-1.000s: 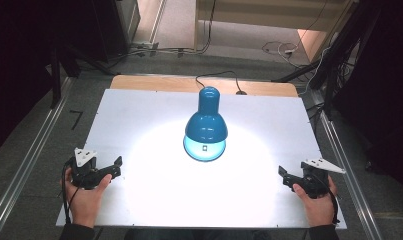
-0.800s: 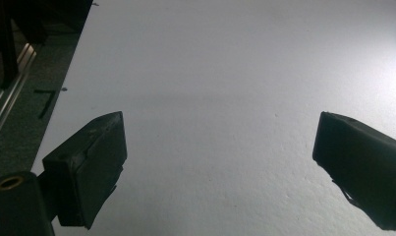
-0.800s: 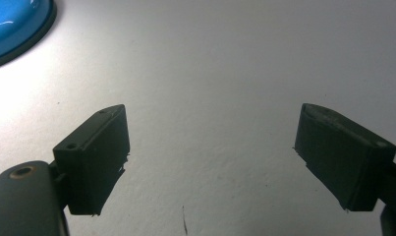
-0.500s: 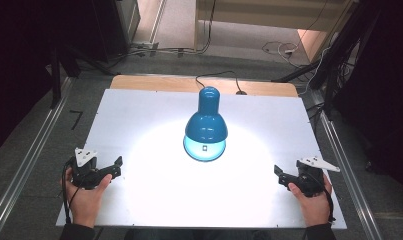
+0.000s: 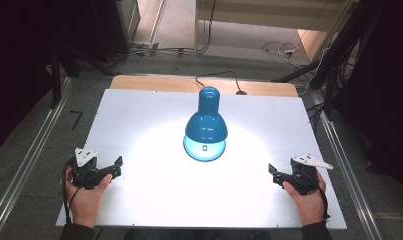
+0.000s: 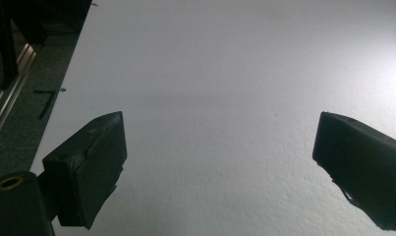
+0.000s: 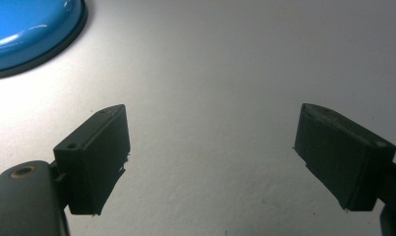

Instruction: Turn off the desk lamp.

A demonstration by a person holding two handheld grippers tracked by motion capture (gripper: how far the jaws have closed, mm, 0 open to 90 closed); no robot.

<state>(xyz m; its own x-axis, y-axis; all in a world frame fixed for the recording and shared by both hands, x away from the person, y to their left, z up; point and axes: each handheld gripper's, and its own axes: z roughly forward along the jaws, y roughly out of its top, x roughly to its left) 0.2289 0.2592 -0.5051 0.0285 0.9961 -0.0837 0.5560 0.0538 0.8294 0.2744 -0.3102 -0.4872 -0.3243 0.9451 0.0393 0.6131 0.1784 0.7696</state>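
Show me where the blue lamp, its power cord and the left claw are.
blue lamp (image 5: 206,125), high view, on the dome.
power cord (image 5: 216,74), high view, on the black loop.
left claw (image 5: 115,167), high view, between its open tips.

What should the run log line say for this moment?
blue lamp: lit, mid-table | left gripper: open, empty | right gripper: open, empty

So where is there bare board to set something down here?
Bare white board runs from the left gripper up to the far edge, likewise beyond the right gripper. The near strip between the hands is free too. The blue lamp takes the lit middle.
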